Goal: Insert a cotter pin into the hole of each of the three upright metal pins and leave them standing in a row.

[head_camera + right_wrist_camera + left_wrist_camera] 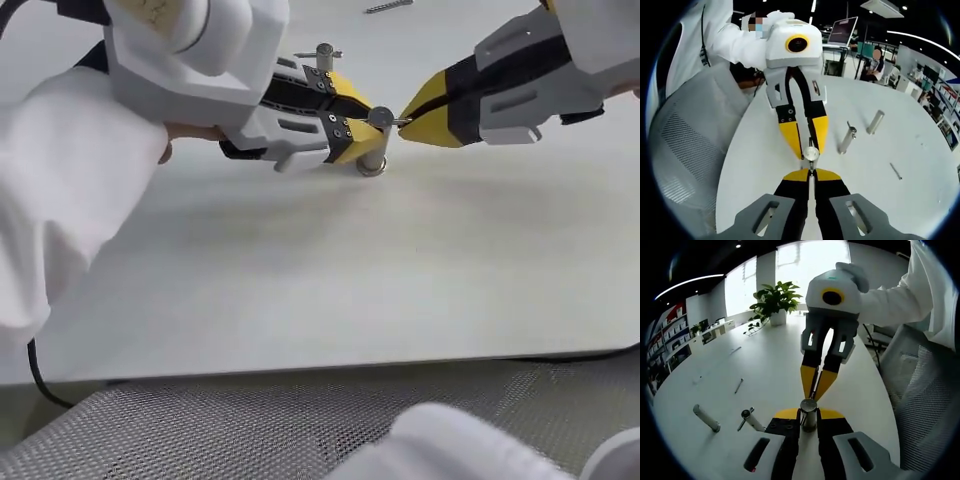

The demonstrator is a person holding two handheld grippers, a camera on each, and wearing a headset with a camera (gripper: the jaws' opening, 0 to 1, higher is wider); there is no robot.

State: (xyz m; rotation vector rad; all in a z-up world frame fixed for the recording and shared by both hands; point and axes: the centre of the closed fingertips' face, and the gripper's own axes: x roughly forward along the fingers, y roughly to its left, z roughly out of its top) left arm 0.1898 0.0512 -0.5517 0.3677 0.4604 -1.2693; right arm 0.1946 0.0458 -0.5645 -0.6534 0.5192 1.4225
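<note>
The left tool [371, 128] is clamping the upright metal pin [380, 117] standing on the surface [300, 260], while the right tool [404, 119] is pinching a cotter pin [398, 122] against its head.

Row of upright pins: near pin [812, 154] meeting a cotter pin [402, 122], middle pin [846, 140] cottered, far pin [875, 121] bare.

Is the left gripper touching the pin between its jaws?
Touching. The left gripper view shows the left gripper clamped on the pin, no gap either side.
</note>
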